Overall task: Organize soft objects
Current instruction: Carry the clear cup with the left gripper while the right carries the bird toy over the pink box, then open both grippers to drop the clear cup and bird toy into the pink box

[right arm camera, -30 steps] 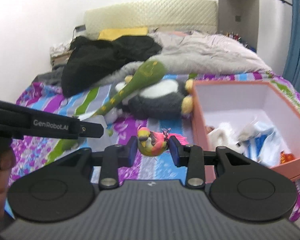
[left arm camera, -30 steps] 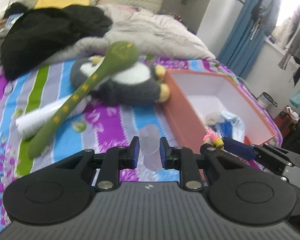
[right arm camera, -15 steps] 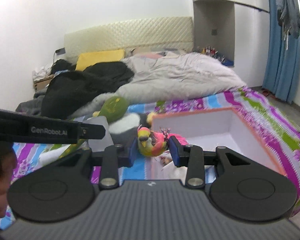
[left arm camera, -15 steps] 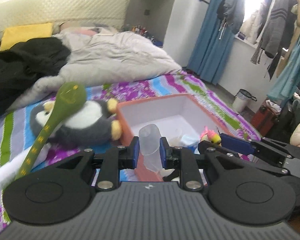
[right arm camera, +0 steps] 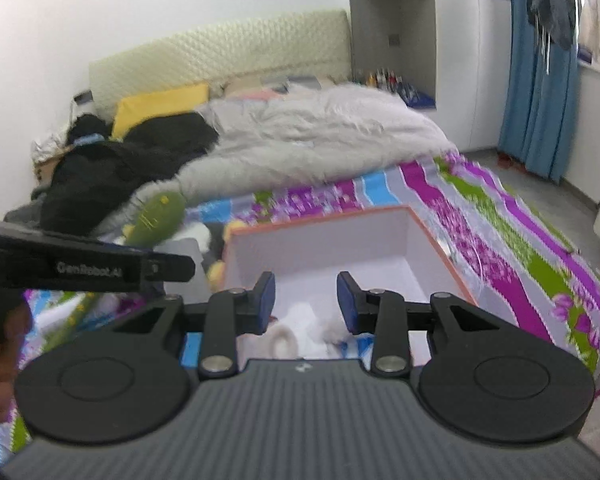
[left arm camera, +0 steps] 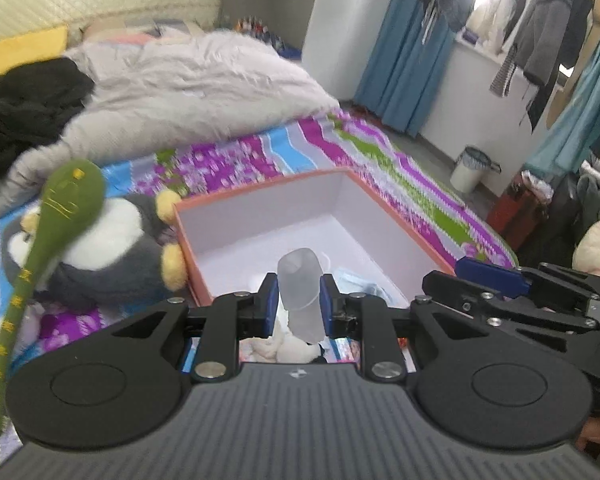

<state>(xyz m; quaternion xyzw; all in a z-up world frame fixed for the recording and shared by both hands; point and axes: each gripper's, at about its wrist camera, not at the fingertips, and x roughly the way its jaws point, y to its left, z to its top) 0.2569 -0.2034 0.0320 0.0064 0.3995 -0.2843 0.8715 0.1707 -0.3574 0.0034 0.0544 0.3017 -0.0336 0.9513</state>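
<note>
Bedroom, striped bed (left arm camera: 340,148): beside the box (left arm camera: 384,216), penguin (left arm camera: 100,248) and green snake (left arm camera: 56,216) wait (unsorted). My left tool (left arm camera: 299,300) grips a translucent tube (left arm camera: 300,284); right tool (right arm camera: 306,300) gapes empty above it.

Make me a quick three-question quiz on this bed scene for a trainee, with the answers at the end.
1. True or false: the left tool is closed on a translucent soft piece.
2. What is between the pads of the right tool? A) a green plush B) nothing C) a yellow pillow
3. Short answer: which toy lies on the bed right next to the left wall of the orange box?

Key: 1 true. 2 B: the jaws stand apart and empty above the box. 3 the plush penguin.
</note>
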